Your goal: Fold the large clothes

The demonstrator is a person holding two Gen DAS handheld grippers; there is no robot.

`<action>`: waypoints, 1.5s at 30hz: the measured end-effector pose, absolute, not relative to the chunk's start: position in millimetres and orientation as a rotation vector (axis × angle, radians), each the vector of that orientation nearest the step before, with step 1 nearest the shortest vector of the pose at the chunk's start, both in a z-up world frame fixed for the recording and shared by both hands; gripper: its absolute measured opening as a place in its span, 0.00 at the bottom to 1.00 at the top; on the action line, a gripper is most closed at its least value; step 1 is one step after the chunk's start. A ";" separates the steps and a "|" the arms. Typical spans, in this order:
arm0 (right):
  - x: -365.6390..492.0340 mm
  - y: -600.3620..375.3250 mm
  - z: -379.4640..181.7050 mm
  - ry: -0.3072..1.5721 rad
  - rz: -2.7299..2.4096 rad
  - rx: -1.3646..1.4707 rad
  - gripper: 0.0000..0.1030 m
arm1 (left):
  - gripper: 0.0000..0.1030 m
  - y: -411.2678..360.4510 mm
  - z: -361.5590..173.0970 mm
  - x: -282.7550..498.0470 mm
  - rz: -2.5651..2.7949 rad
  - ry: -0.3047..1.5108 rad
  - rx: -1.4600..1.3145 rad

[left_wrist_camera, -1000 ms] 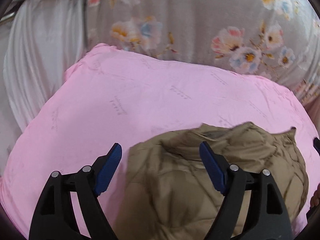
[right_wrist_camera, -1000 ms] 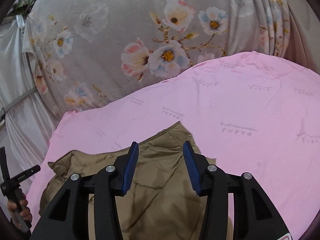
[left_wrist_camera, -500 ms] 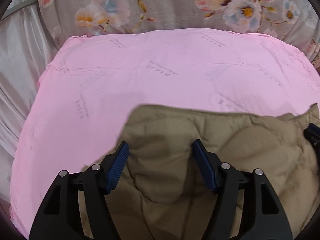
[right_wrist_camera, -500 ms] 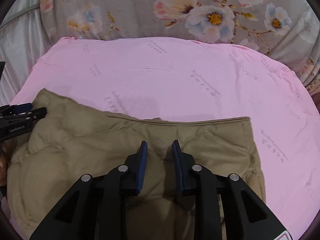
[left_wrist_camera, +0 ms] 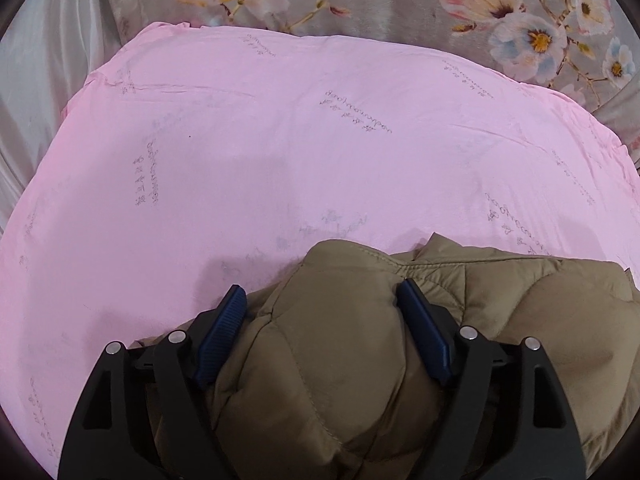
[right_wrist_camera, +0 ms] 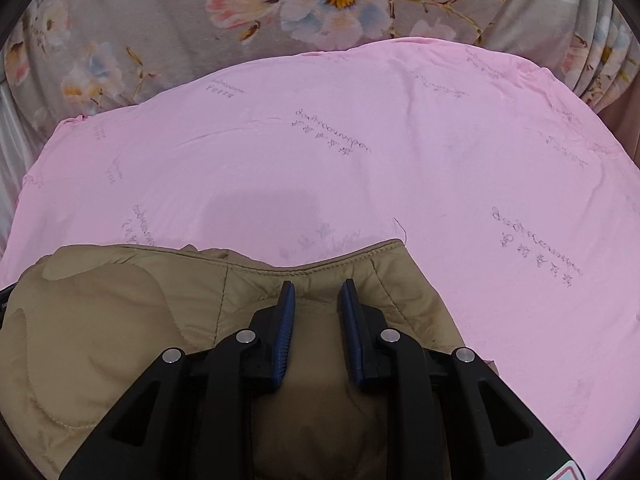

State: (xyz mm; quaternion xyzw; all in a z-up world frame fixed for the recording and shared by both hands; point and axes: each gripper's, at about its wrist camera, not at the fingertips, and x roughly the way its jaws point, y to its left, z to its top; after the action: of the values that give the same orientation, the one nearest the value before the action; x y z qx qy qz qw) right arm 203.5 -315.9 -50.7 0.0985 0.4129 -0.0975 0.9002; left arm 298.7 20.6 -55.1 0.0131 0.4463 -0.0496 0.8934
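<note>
A tan quilted puffer jacket (left_wrist_camera: 500,320) lies bunched on a pink sheet (left_wrist_camera: 280,152) at the near edge. My left gripper (left_wrist_camera: 322,300) is wide open, its jaws straddling a puffy fold of the jacket that bulges between them. In the right wrist view the jacket (right_wrist_camera: 100,320) fills the lower left, with its stitched hem running across. My right gripper (right_wrist_camera: 318,292) has its jaws narrowly apart around a pinch of the jacket just behind the hem; the fabric sits between the blue pads (right_wrist_camera: 286,312).
The pink sheet (right_wrist_camera: 400,160) covers the work surface and stretches far ahead. Behind it hangs grey floral fabric (left_wrist_camera: 360,4), also in the right view (right_wrist_camera: 160,20). White drapery (left_wrist_camera: 36,80) hangs at the far left.
Both grippers have dropped lower and closer to the jacket, which now bulges between the left jaws. The right jaws stay narrow on the fabric near the hem.
</note>
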 end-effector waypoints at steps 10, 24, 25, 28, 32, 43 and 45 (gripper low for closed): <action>207.2 -316.6 -55.1 0.840 -0.218 0.208 0.20 | 0.83 20.2 -61.3 302.4 -0.074 0.923 0.025; 178.3 -235.2 15.3 0.744 -0.046 0.167 0.26 | 0.75 -24.1 18.0 241.3 -0.135 0.817 0.055; 180.8 -219.9 14.4 0.749 -0.021 0.146 0.26 | 0.75 -34.3 18.2 239.9 -0.149 0.828 0.059; 187.8 -194.8 -2.2 0.776 -0.023 0.101 0.25 | 0.75 -59.0 4.8 240.2 -0.129 0.865 0.084; 193.2 -197.1 -31.6 0.817 -0.029 0.142 0.25 | 0.76 -66.8 -19.4 244.0 -0.079 0.888 0.090; 197.8 -197.8 -55.0 0.810 -0.029 0.168 0.24 | 0.82 -70.9 -43.7 246.2 -0.041 0.839 0.111; 197.3 -197.3 -56.3 0.804 -0.033 0.163 0.24 | 0.82 -71.8 -45.4 245.9 -0.036 0.833 0.113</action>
State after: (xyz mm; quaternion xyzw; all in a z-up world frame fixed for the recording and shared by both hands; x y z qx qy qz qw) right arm 197.3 -197.3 -56.3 0.0794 0.3910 -0.0163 0.9168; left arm 245.9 -71.8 -45.4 0.0549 0.4041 -0.0176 0.9129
